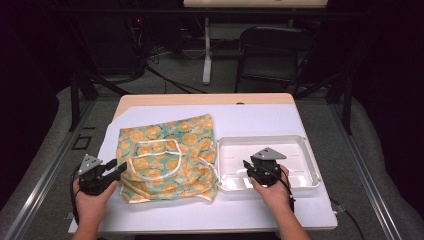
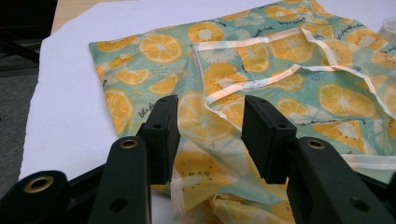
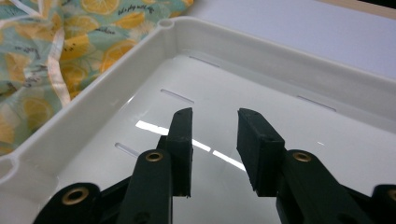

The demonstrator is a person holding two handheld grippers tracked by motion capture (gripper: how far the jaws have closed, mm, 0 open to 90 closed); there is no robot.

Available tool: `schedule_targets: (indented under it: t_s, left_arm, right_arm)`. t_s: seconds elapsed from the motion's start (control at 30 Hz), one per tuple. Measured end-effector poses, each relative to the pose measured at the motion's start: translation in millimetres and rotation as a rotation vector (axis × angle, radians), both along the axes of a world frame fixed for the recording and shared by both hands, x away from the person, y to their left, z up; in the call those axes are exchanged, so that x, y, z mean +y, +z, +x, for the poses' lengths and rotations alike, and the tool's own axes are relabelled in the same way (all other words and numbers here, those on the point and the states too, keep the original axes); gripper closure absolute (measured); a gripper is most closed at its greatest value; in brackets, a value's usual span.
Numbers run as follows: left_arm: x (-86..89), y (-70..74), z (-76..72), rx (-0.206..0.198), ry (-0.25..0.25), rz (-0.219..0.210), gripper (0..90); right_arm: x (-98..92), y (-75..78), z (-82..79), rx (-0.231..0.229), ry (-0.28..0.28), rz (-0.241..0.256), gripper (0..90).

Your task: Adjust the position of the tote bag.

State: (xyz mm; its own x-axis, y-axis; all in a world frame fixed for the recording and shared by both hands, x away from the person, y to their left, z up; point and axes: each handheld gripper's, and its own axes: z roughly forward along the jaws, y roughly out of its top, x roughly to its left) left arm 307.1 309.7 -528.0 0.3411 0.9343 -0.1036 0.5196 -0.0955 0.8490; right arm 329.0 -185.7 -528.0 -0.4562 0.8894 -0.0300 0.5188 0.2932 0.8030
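Observation:
A teal cloth printed with orange slices and trimmed in white ribbon (image 1: 167, 157) lies crumpled on the white table cover, left of a white plastic tray (image 1: 310, 165). My left gripper (image 1: 119, 166) stands open at the cloth's lower left edge. In the left gripper view its jaws straddle a raised fold of the cloth (image 2: 210, 126) without closing on it. My right gripper (image 1: 248, 165) hovers open over the tray's front left part. In the right gripper view the bare tray floor (image 3: 261, 93) lies beyond the spread jaws, and the cloth (image 3: 56, 42) shows past the tray's rim.
The white sheet (image 1: 250, 117) covers a wooden table whose far edge (image 1: 200, 99) shows. A black folding chair (image 1: 272, 50) and a table leg stand beyond it. Metal rails run along both sides of the table.

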Motion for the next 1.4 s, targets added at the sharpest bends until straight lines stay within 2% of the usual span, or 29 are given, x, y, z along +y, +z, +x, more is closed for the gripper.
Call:
schedule_targets:
  t_s: [0.2,0.4,0.57,0.73,0.93,1.07,1.1,1.3,1.4]
  left_arm:
    - [-0.2,0.5,-1.0,0.008,-0.001,0.001,56.0]
    - [-2.7,0.8,-1.8,0.015,-0.016,0.012,56.0]
    - [-9.7,3.9,-5.4,-0.006,-0.02,0.01,59.3]
    - [-19.8,6.9,-7.3,-0.009,-0.067,-0.011,59.3]
    - [-34.4,5.7,-7.7,0.018,-0.116,-0.003,59.5]
    - [-46.8,6.6,-9.7,0.01,-0.174,0.008,59.0]
    - [-46.8,6.6,-9.7,0.01,-0.174,0.008,58.6]
    - [-63.3,8.6,-15.6,0.014,-0.251,0.034,58.0]
    - [-73.0,7.9,-17.7,0.018,-0.288,0.066,58.1]
  right_arm:
    - [4.1,-0.9,-1.3,-0.015,0.016,-0.013,66.2]
    - [4.7,-1.7,-0.9,-0.009,0.009,0.001,65.6]
    - [6.3,-3.6,0.9,-0.006,0.018,0.011,64.9]
    - [9.5,-4.1,-0.3,-0.006,0.028,0.008,64.0]
    - [10.9,-4.9,-0.1,-0.005,0.03,0.009,63.5]
    - [12.2,-6.0,0.3,-0.006,0.038,0.0,62.3]
    - [12.2,-6.0,0.3,-0.006,0.038,0.0,62.3]
    - [12.4,-5.8,-0.7,-0.016,0.039,0.002,62.2]
    - [12.1,-6.7,-0.9,-0.011,0.036,0.005,62.2]
